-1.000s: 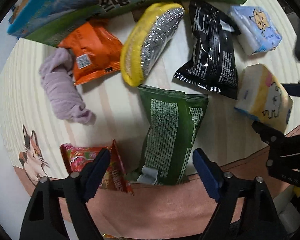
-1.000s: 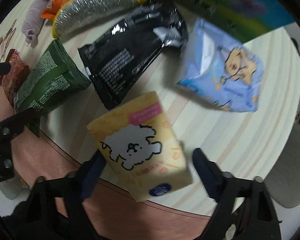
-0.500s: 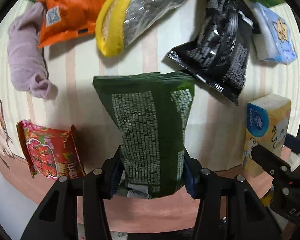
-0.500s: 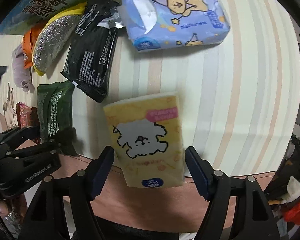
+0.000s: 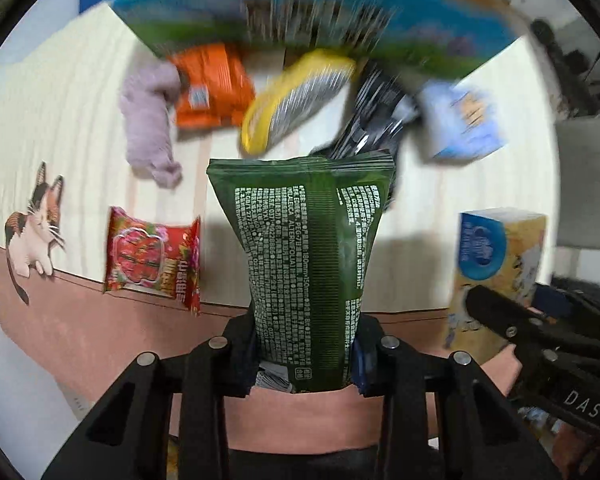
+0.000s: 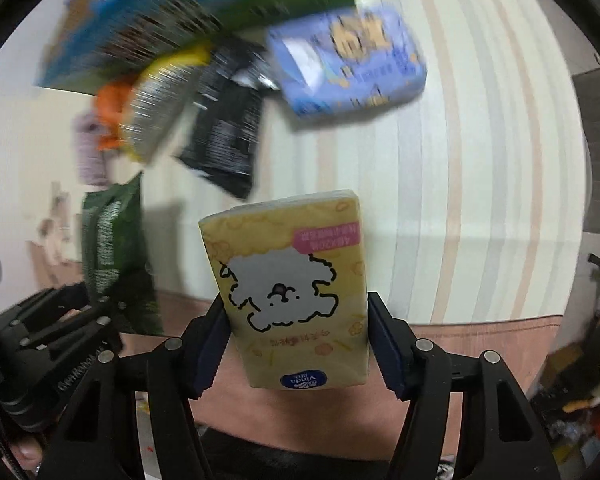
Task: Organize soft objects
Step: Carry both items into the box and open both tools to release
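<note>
**Above the tabletop, two soft packs held up**

Over the tabletop (image 5: 420,224) the left tongs (image 5: 306,360) squeeze the green pack (image 5: 300,248) at its bottom end; the right tongs (image 6: 298,350) pinch the yellow tissues (image 6: 288,280) low down; both look light and squashy, so hold gently.

1. The left gripper (image 5: 306,360) is matte black, with silver round screws and blue pads (image 5: 360,364).
2. The right gripper (image 6: 298,344) matches it: black frame, silver screws, ridged blue pads (image 6: 384,344).
3. White lettering marks one black arm.
</note>
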Action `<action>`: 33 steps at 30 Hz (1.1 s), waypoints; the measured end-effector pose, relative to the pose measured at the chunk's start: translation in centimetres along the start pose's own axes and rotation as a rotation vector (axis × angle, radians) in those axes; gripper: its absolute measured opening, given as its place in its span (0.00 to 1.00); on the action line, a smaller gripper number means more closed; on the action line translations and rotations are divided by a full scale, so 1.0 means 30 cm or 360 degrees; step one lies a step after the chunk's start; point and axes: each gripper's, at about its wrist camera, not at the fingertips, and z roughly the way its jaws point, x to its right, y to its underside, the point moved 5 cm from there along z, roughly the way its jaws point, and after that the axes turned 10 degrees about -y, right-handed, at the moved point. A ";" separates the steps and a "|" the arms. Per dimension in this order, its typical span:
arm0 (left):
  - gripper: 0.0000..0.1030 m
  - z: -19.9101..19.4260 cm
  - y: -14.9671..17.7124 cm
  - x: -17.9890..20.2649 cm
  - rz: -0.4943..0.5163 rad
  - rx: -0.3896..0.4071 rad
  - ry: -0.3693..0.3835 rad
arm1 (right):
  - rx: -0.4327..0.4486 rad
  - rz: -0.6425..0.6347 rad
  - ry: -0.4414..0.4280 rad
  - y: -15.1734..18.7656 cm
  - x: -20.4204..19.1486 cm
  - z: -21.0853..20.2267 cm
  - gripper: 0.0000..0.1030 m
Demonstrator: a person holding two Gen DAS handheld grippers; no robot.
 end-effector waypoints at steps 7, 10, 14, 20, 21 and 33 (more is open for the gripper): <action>0.31 -0.332 -0.228 0.000 0.0014 0.0303 0.0134 | 0.0229 -0.0191 -0.0144 -0.061 -0.185 -0.422 0.65; 0.31 -0.435 -0.426 -0.005 0.0029 0.0386 0.0104 | 0.0313 -0.0215 -0.0143 -0.223 -0.275 -0.543 0.65; 0.31 -0.420 -0.667 -0.044 0.0048 0.0351 0.0139 | 0.0392 -0.0168 -0.0078 -0.438 -0.284 -0.644 0.65; 0.31 -0.279 -0.995 -0.051 0.0064 0.0154 0.0171 | 0.0316 -0.0024 -0.0006 -0.723 -0.238 -0.527 0.65; 0.31 -0.229 -1.052 -0.048 0.0069 0.0101 0.0177 | 0.0296 -0.0004 0.0006 -0.795 -0.255 -0.458 0.65; 0.31 0.097 -1.325 0.028 0.0146 -0.0212 0.0253 | 0.0150 0.0085 0.0148 -1.102 -0.190 -0.206 0.65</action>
